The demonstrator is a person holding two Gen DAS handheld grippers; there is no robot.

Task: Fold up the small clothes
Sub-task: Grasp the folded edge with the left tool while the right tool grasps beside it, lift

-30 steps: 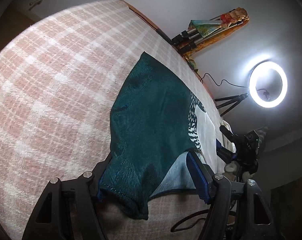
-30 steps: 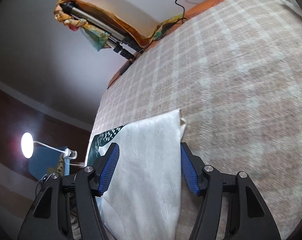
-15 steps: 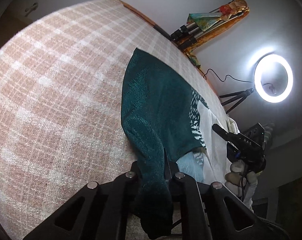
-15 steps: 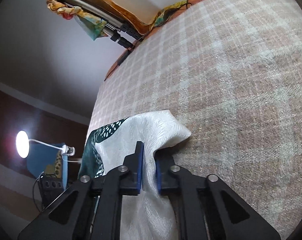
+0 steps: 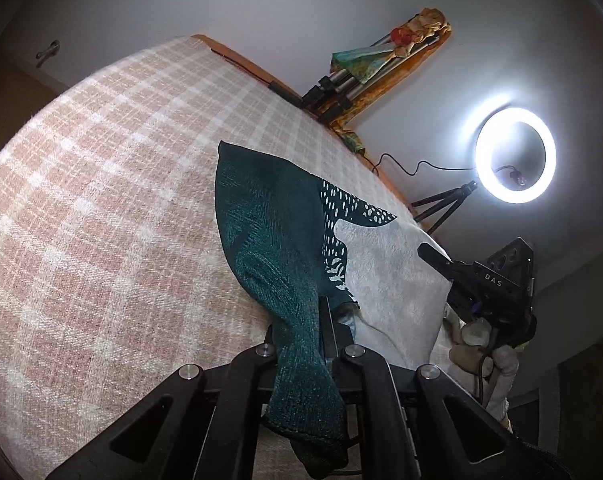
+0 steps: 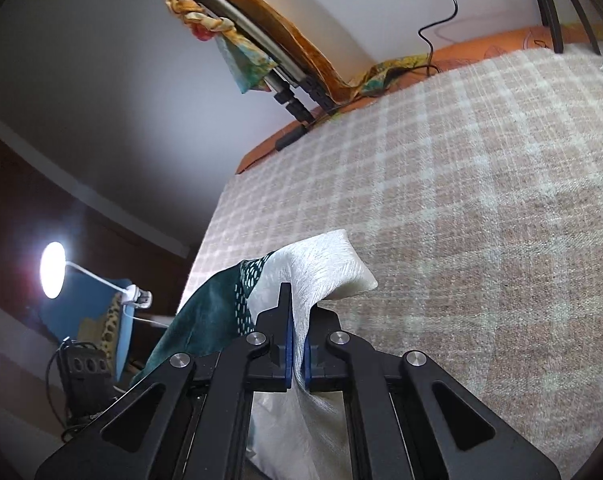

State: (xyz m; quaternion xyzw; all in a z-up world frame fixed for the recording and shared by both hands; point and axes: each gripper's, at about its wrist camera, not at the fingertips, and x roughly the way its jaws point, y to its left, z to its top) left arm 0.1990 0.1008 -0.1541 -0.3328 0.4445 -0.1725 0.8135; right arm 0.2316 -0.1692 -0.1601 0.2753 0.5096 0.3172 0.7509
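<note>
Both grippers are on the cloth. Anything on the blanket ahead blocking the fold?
Nothing visible. The left gripper and right gripper are shut on the cloth, and the blanket beyond it is bare plaid.

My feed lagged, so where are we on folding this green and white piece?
Done: both corners are gripped. The left claw is shut on the green end of the cloth, and the right claw is shut on its white end. In hand: both ends are lifted off the checked blanket. Left: no fold is laid yet, so the gripped edge must be carried over and set down.
</note>
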